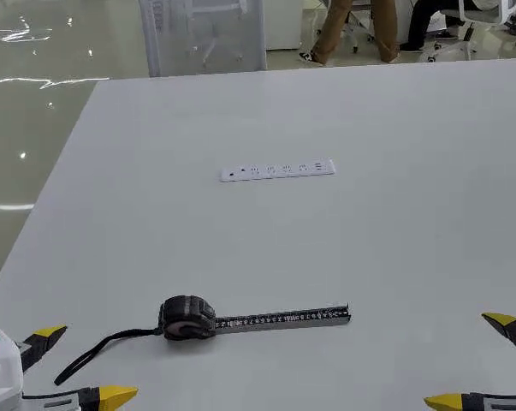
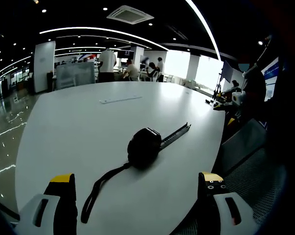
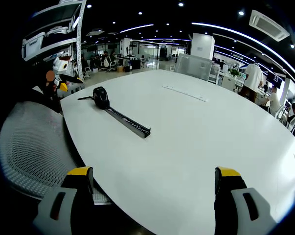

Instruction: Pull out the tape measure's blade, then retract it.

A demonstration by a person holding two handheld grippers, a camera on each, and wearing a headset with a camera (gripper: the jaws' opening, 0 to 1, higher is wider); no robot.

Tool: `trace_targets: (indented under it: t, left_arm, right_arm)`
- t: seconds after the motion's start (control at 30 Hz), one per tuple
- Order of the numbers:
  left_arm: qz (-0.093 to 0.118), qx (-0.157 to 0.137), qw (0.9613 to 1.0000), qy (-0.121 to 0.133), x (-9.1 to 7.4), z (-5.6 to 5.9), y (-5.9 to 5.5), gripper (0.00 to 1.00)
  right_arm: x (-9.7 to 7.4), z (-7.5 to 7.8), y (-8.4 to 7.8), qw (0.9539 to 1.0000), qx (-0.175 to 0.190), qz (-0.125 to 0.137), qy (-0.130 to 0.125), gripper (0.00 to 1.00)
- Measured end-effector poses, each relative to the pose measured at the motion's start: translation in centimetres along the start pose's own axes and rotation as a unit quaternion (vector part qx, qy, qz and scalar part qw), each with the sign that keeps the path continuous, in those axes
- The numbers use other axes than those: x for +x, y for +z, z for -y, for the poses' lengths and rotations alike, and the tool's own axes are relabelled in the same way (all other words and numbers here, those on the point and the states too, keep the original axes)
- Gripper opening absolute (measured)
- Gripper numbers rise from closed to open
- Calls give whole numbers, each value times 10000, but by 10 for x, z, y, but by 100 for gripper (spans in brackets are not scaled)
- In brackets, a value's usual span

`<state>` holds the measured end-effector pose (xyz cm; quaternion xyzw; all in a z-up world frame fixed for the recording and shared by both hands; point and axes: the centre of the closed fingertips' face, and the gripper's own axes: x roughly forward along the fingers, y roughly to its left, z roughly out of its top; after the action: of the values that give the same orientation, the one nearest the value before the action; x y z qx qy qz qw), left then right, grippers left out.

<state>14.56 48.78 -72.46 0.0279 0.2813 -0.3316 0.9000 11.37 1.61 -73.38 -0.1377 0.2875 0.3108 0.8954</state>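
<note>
A black tape measure point(image 1: 187, 318) lies on the white table point(image 1: 266, 231) near the front edge. Its dark blade point(image 1: 283, 320) is drawn out to the right and rests flat, and a black wrist strap point(image 1: 95, 353) trails left. In the left gripper view the tape measure point(image 2: 144, 147) sits ahead of my left gripper point(image 2: 137, 183), which is open and apart from it. My left gripper point(image 1: 78, 366) is at the bottom left of the head view. My right gripper point(image 1: 480, 360) stands open at the bottom right, well off the blade's end point(image 3: 144, 132); the tape measure case point(image 3: 101, 97) lies far left in its view.
A white power strip point(image 1: 277, 170) lies flat mid-table, beyond the tape measure. A mesh chair seat point(image 3: 30, 147) sits below the table's near edge. People's legs and office chairs point(image 1: 360, 34) are past the far edge, on a glossy floor.
</note>
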Motion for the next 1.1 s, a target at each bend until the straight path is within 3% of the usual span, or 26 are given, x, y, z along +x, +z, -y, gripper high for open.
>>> trace_targets:
  t: [0.33,0.6,0.7,0.8,0.93,1.03,1.1]
  left_arm:
    - [-33,-78,9999,108,1,0,2,100]
    - [-85,-121,9998,126,16,10,14,100]
    - [-185,-57,9993,315,22,6,13,100]
    - [-105,-326,9993,173,29,15,17,100]
    - [-255,-282,9990,229,42,15,12,100]
    - [-311,-412,9983,271,51,17,13,100]
    - [-495,-587,9959,485,56,12,7,99]
  right_arm:
    - [2,8,7,9999,-108,6,34,100]
    - [13,8,21,9988,-431,-71,237,100]
    - [18,7,23,9979,-528,-170,339,100]
    - [23,6,28,9970,-627,-216,410,100]
    - [31,3,31,9951,-763,-319,550,100]
    - [37,4,31,9935,-868,-388,632,100]
    - [41,4,32,9923,-952,-421,676,100]
